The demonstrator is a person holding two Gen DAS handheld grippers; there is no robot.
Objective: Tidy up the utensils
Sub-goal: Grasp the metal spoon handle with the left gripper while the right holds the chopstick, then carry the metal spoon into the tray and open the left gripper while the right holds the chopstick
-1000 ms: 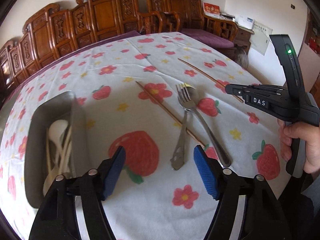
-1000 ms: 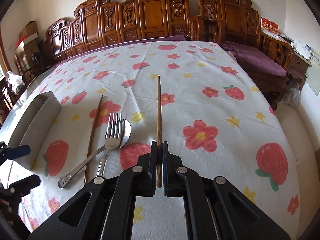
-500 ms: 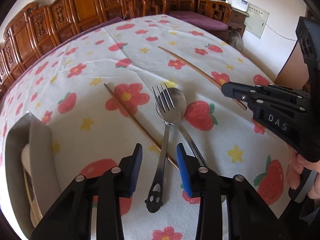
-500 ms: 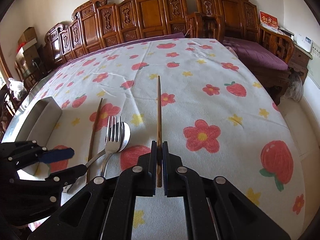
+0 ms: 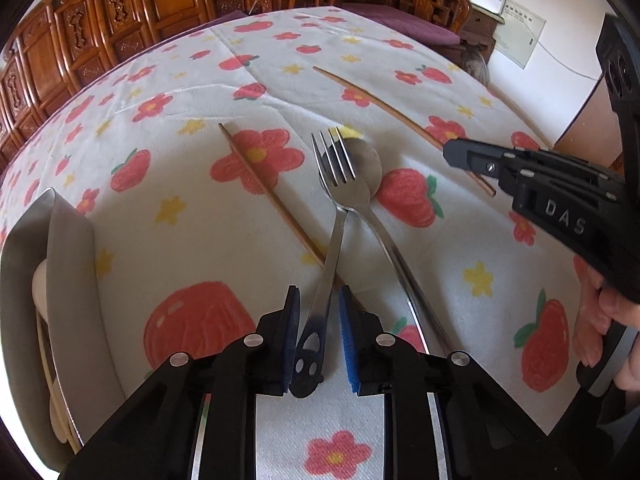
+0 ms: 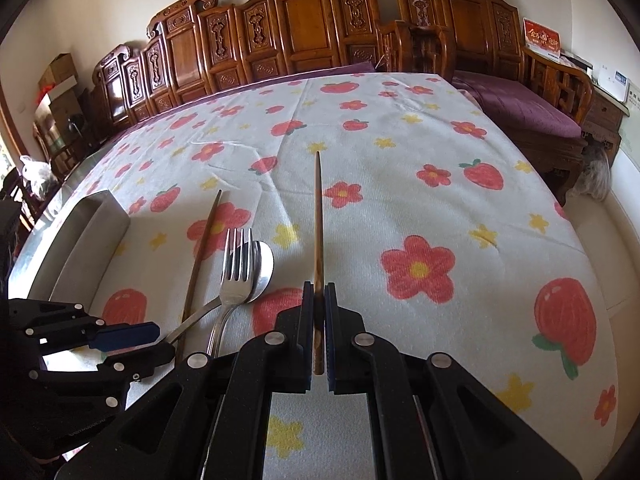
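A steel tray (image 5: pixel 68 264) sits at the left edge of the counter (image 5: pixel 248 68), which is draped in a strawberry-and-flower cloth, with pale utensils (image 5: pixel 40 292) lying inside it. Just right of it, the left tool (image 5: pixel 318 334) has its blue pads narrowed around the handle end of a fork (image 5: pixel 334 220), a sliver of gap showing on either side. The fork's tines rest over the bowl of a spoon (image 5: pixel 370 168), and a wooden chopstick (image 5: pixel 272 196) runs under the fork's handle. Farther right, the right tool (image 6: pixel 319 334) is clamped tight on a second chopstick (image 6: pixel 318 216), which points straight ahead over the cloth. Carved wooden chairs (image 6: pixel 304 28) line the far side.
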